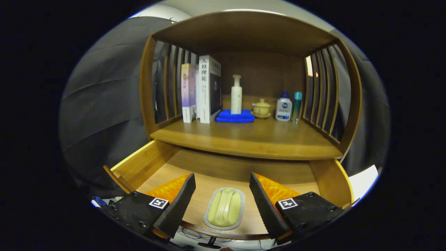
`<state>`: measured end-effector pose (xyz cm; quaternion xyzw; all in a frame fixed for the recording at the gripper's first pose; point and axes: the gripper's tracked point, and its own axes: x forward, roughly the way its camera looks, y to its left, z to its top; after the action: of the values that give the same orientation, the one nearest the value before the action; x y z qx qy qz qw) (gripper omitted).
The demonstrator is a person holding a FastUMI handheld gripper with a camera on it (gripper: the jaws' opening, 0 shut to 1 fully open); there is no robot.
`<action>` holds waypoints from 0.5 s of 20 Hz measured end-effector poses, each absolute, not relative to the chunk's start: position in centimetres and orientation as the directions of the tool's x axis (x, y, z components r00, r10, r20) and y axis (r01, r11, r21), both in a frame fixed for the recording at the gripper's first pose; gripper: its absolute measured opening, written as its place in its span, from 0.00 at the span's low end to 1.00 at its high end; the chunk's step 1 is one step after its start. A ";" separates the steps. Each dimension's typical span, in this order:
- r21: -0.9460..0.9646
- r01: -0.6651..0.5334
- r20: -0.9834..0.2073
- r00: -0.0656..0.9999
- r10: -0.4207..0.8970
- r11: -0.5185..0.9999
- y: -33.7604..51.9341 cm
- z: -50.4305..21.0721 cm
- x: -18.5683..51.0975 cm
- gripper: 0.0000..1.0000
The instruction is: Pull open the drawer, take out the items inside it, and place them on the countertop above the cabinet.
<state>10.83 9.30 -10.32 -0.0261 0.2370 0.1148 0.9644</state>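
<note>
Hovering over the pulled-out drawer point(324, 174), the gripper point(222, 195) holds its fingers spread wide and grips nothing. Between them, on the drawer floor near its front edge, lies a pale green packet point(224, 208) with a sealed grey rim. It looks light, soft and somewhat slippery; pinching across its narrow sides seems wisest. Farther off, the countertop point(244, 139) carries books point(209, 89) and bottles point(237, 94).

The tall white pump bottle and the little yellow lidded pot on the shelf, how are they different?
The tall white pump bottle is slim and high, while the little yellow lidded pot is short and round. The bottle stands on a folded blue cloth; the pot sits on a matching saucer. The bottle has a pump top; the pot has a knobbed lid. Both stand upright on the wooden shelf.
</note>
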 end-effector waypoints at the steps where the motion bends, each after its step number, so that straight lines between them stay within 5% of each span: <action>1: 0.015 -0.236 -0.504 0.838 0.211 0.972 9.3 -11.3 11.0 0.98; 10: 0.104 -0.232 -0.723 0.650 0.234 0.967 9.7 -16.6 11.2 0.93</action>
<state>11.21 9.71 -16.56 0.0010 0.3983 0.1284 0.9082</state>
